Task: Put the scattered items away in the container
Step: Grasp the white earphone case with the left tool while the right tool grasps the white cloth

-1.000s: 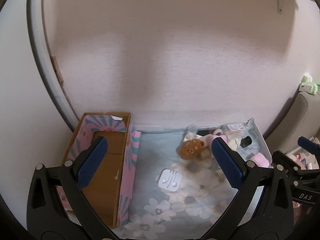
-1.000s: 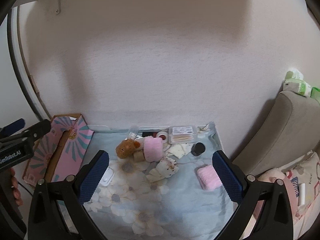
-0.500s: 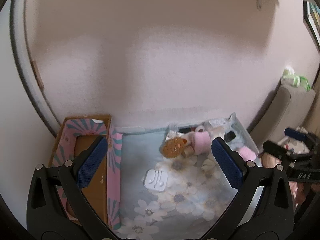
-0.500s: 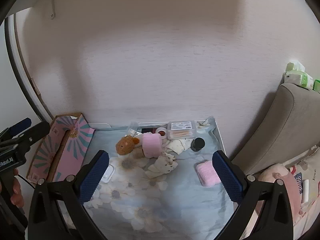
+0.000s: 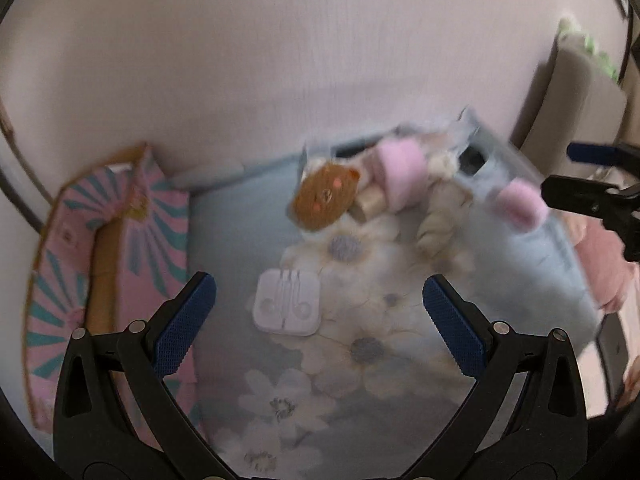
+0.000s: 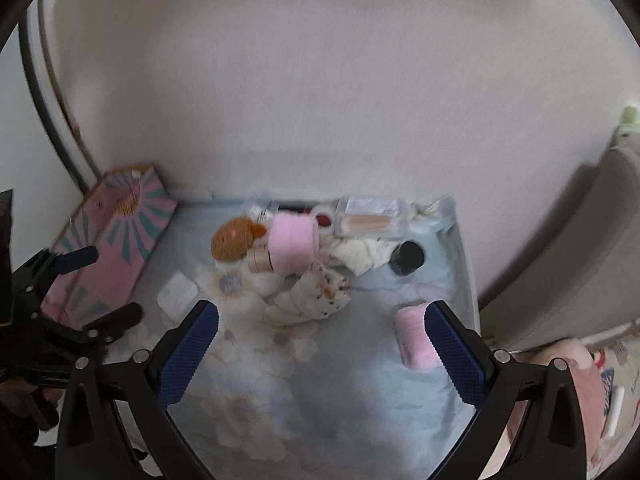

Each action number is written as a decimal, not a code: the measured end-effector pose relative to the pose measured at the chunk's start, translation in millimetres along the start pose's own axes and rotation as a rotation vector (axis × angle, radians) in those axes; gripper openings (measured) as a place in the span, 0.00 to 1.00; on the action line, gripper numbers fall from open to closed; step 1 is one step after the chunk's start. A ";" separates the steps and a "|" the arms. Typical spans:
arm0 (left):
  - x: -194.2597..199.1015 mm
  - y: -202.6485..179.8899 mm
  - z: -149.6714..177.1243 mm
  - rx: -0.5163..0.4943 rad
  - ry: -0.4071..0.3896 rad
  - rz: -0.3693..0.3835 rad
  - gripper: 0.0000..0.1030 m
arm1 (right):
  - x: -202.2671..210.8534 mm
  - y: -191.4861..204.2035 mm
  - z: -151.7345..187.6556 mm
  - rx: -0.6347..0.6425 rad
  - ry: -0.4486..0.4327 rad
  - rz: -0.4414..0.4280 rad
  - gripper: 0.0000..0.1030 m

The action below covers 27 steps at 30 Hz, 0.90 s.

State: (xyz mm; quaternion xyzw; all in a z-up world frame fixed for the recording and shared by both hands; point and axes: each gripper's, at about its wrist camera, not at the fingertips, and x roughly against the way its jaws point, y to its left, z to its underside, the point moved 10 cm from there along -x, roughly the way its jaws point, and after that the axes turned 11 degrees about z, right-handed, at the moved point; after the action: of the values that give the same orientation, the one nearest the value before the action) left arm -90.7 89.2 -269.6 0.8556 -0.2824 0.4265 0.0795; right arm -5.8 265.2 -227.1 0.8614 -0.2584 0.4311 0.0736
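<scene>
A pink patterned cardboard box stands open at the left of a floral cloth. On the cloth lie a white earphone case, a brown plush toy, a large pink roll, a small pink roll, a crumpled cream cloth, a black cap and a clear swab box. My left gripper hangs open above the earphone case. My right gripper is open too, over the cream cloth, empty.
A pale wall rises right behind the cloth. A beige cushioned seat stands to the right, with a patterned pink fabric below it. The right gripper's black frame shows at the right edge of the left wrist view.
Both grippers have come lower and closer to the cloth, so the items look larger. The left view has swung right, with the earphone case now between its fingers. Nothing was grasped.
</scene>
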 end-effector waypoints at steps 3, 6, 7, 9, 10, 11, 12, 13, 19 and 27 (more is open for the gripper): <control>-27.4 11.0 8.9 -0.005 0.023 -0.039 0.92 | -29.2 5.4 7.6 0.055 0.021 -0.005 0.99; -49.4 26.1 18.4 0.049 0.066 -0.051 0.91 | -56.3 9.7 9.8 0.069 0.045 -0.020 0.99; -52.7 29.9 19.7 0.062 0.070 -0.051 0.91 | -61.4 11.0 9.3 0.071 0.047 -0.024 0.99; -59.7 36.2 24.1 0.081 0.077 -0.052 0.91 | -73.4 12.9 9.1 0.080 0.052 -0.028 0.99; -63.1 38.0 26.5 0.079 0.084 -0.060 0.91 | -77.4 13.6 8.3 0.083 0.055 -0.027 0.99; -65.8 39.3 28.8 0.075 0.091 -0.066 0.91 | -85.1 14.5 8.7 0.089 0.061 -0.028 0.99; -68.8 40.6 31.3 0.072 0.098 -0.070 0.91 | -89.7 15.3 8.7 0.092 0.065 -0.029 0.96; -71.5 42.4 33.8 0.073 0.104 -0.075 0.91 | -95.0 15.7 8.7 0.094 0.069 -0.033 0.93; -80.4 47.3 41.2 0.111 0.111 -0.032 0.76 | -116.6 20.6 11.7 0.133 0.096 -0.051 0.73; -74.7 49.3 41.4 0.127 0.100 0.009 0.59 | -124.3 28.1 19.3 0.153 0.125 -0.067 0.41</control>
State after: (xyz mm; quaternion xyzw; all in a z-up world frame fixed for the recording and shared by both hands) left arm -125.1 63.8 -358.5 0.8351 -0.2545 0.4862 0.0373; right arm -68.1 281.9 -338.8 0.8442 -0.1904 0.4997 0.0379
